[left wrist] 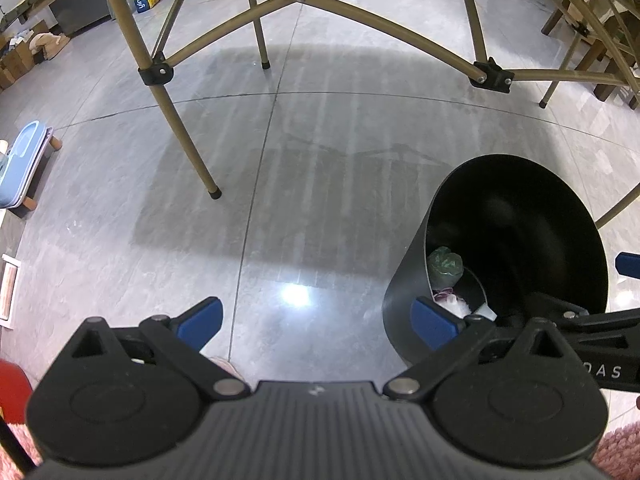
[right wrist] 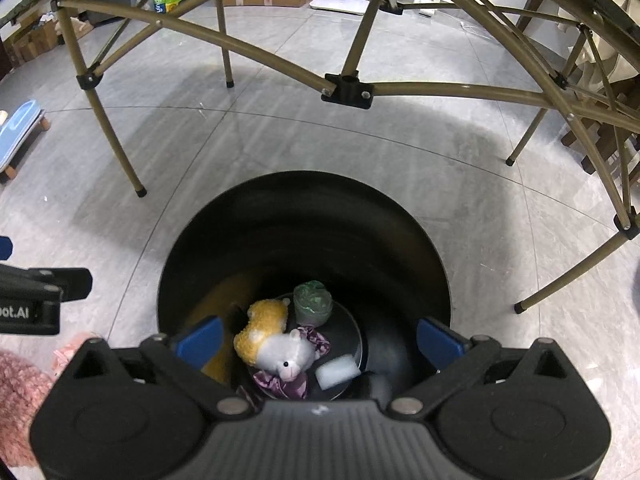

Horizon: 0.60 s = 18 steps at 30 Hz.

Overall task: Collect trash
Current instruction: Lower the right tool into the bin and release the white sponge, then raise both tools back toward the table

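We hold the right gripper (right wrist: pixel 320 340) spread wide and empty directly over the black bin (right wrist: pixel 420 240) | the plush toy (right wrist: pixel 280 350) lies at the bottom with a green wad (right wrist: pixel 313 302) and white sponge (right wrist: pixel 338 371) | the left gripper (left wrist: pixel 316 322) is open, beside the bin, over bare floor (left wrist: pixel 300 160) | the bin's near inner wall is hidden; no loose trash is in view.

Both claws point steeply downward, side by side. The right claw (right wrist: pixel 320 342) has its jaws spread wide with nothing between the blue pads. The left claw (left wrist: pixel 316 322) is likewise wide apart and empty.
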Available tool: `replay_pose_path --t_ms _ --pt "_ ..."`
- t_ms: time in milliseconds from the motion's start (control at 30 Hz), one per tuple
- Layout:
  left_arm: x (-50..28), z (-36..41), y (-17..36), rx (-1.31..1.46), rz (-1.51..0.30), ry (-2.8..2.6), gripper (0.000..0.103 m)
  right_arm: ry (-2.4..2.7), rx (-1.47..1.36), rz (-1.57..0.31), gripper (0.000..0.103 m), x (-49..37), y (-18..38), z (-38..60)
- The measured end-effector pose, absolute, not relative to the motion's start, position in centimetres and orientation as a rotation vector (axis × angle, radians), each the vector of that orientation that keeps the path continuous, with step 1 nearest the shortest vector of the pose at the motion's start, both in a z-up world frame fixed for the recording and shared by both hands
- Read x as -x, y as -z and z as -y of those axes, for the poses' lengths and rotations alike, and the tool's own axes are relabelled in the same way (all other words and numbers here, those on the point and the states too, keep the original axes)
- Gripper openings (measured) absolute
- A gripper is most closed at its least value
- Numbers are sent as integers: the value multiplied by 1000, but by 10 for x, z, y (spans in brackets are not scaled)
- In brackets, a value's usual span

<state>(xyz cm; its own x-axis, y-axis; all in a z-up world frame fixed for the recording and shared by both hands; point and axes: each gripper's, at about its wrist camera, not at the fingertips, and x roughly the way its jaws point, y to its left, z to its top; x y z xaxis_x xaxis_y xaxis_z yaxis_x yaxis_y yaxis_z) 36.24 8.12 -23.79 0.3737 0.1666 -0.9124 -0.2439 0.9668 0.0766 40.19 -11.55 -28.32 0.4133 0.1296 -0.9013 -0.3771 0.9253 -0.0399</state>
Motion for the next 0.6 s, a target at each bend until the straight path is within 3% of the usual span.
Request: replay_pose_path --t_ms 233,600 --pt "-360 -80 227 85 -1122 -255 102 -321 252 -1075 103 -400 276 118" --pt "-349 -74 170 120 -911 -299 102 -329 218 -889 103 -399 223 138"
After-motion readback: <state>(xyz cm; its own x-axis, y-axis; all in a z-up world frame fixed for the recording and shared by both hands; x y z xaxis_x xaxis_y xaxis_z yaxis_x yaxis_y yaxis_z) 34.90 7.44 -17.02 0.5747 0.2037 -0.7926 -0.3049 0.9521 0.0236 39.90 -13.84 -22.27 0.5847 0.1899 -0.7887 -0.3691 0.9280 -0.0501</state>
